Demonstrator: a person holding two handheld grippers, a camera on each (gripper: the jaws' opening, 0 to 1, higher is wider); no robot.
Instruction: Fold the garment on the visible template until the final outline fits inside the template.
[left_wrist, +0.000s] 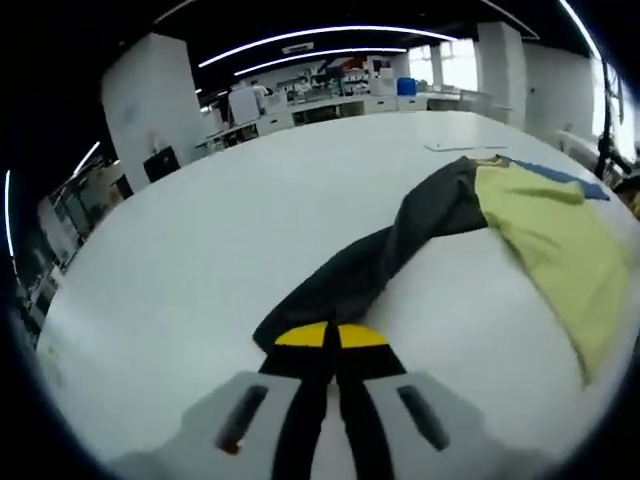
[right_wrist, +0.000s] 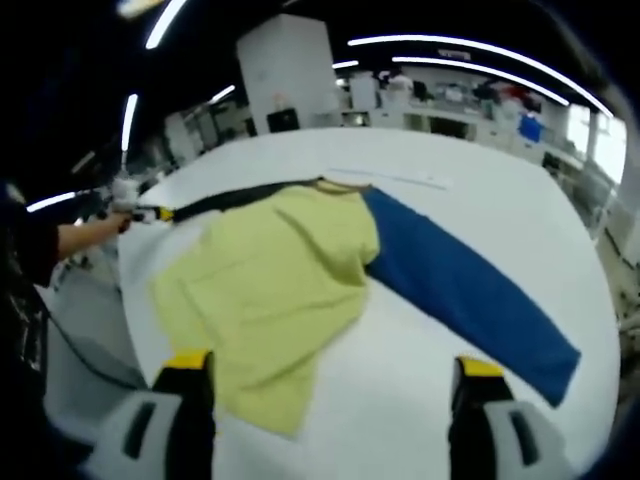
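- the left gripper (left_wrist: 332, 345) had its yellow-tipped jaws pressed together on the cuff of the dark sleeve (left_wrist: 400, 235), low in the left gripper view, with black cloth running down between them.
- the right gripper (right_wrist: 330, 385) stood with its jaws wide apart and nothing between them; its left jaw sat over the near hem of the garment (right_wrist: 270, 290), its right jaw over bare table.
- the garment lay on the white table (left_wrist: 200, 260), which was its resting place in both views: a pale yellow-green body spread mostly flat, one blue sleeve (right_wrist: 460, 285) stretched straight out on the table, the dark sleeve drawn out to the other side.
- in the right gripper view the left gripper (right_wrist: 140, 213) showed at the far table edge, held by a person's hand (right_wrist: 95, 232), with the dark sleeve pulled taut toward it.
- i judged the cloth light, soft and limp: it would sag and crease where lifted, and slide easily on the smooth top, so a pinch at a cuff, hem corner or shoulder seam looked the best hold.
- the body's near edge was rumpled, with a fold along the blue sleeve's side.
- beyond the collar a thin pale strip (right_wrist: 400, 178) lay on the table; i could not tell whether it was the template.
- farther off stood benches and white pillars.
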